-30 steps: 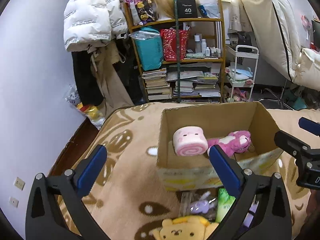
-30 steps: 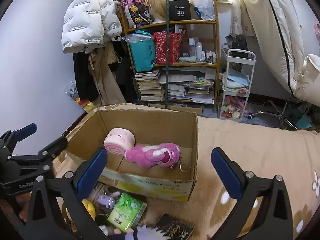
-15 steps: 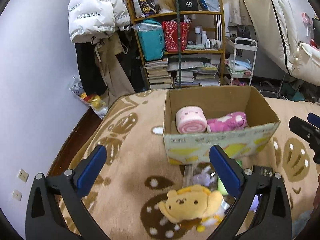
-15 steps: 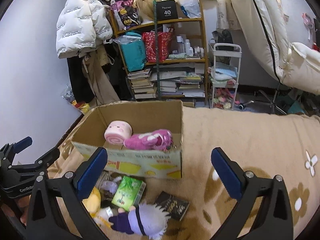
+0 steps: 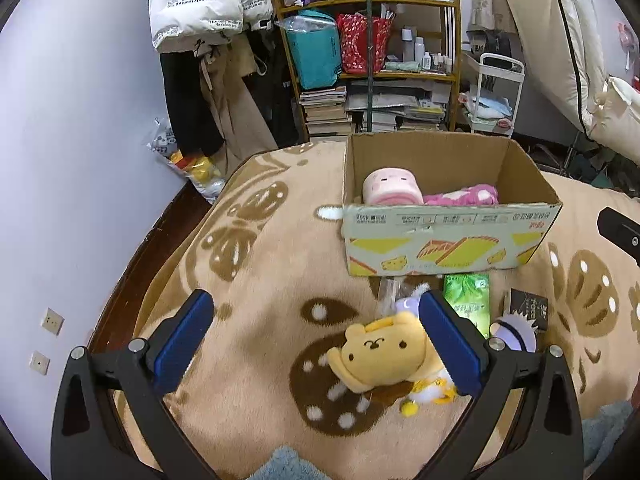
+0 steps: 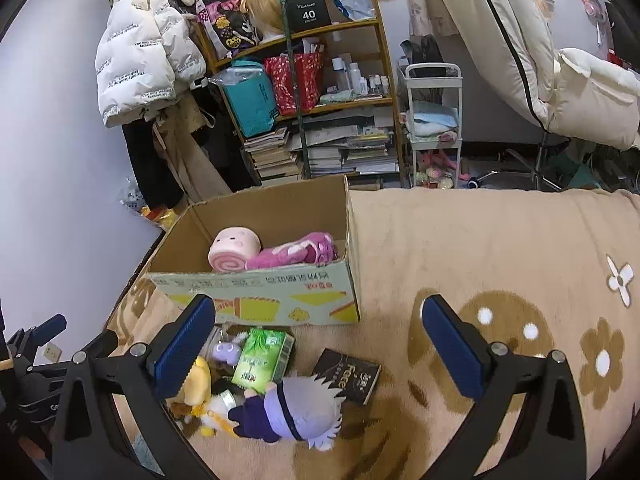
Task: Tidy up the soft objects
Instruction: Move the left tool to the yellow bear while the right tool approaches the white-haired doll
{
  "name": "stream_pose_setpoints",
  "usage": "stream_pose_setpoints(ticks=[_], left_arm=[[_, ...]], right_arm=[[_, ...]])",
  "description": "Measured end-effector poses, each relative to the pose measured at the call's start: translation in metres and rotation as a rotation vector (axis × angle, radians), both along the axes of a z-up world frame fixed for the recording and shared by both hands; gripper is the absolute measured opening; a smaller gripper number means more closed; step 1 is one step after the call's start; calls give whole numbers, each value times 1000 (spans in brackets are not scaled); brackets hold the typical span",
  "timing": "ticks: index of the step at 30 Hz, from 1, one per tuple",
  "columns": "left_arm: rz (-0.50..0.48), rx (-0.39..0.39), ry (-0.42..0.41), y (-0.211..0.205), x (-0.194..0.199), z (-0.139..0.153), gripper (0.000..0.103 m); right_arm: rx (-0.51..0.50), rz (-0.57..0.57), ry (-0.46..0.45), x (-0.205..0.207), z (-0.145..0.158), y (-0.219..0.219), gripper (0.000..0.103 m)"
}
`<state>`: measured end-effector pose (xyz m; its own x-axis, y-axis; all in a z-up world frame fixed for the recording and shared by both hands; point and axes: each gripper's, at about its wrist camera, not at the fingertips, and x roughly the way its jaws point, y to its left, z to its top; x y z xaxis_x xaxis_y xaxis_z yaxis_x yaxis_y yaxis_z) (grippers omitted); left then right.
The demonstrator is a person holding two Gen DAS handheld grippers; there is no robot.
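The purple-haired doll (image 5: 514, 334) hides mostly behind the left gripper's finger (image 5: 450, 344) (only hair shows).

plush toys (image 6: 276, 396) before box (image 6: 280, 300) — on blanket (image 6: 500, 256)

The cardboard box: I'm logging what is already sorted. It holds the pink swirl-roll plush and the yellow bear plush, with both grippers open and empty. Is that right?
Not quite. The yellow bear plush lies on the blanket in front of the cardboard box, as the left wrist view shows. Beside the pink swirl-roll plush inside is a magenta plush. The left gripper and right gripper are open and empty.
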<state>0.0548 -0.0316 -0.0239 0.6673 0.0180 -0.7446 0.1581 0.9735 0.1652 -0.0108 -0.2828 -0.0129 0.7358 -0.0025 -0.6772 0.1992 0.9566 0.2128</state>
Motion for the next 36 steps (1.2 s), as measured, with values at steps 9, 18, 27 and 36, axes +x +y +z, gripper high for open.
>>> stream_pose_setpoints(ticks=[9, 18, 27, 36], left_arm=[[-11, 26, 48, -3, -1, -11, 101], [-18, 43, 115, -8, 8, -30, 101], [-22, 40, 176, -12, 17, -45, 101], [-35, 22, 242, -18, 25, -63, 101]], right_arm=[[-60, 19, 71, 3, -11, 12, 103], [-89, 34, 131, 12, -26, 19, 103], [-130, 70, 193, 24, -43, 31, 103], [-138, 87, 264, 34, -62, 38, 103]])
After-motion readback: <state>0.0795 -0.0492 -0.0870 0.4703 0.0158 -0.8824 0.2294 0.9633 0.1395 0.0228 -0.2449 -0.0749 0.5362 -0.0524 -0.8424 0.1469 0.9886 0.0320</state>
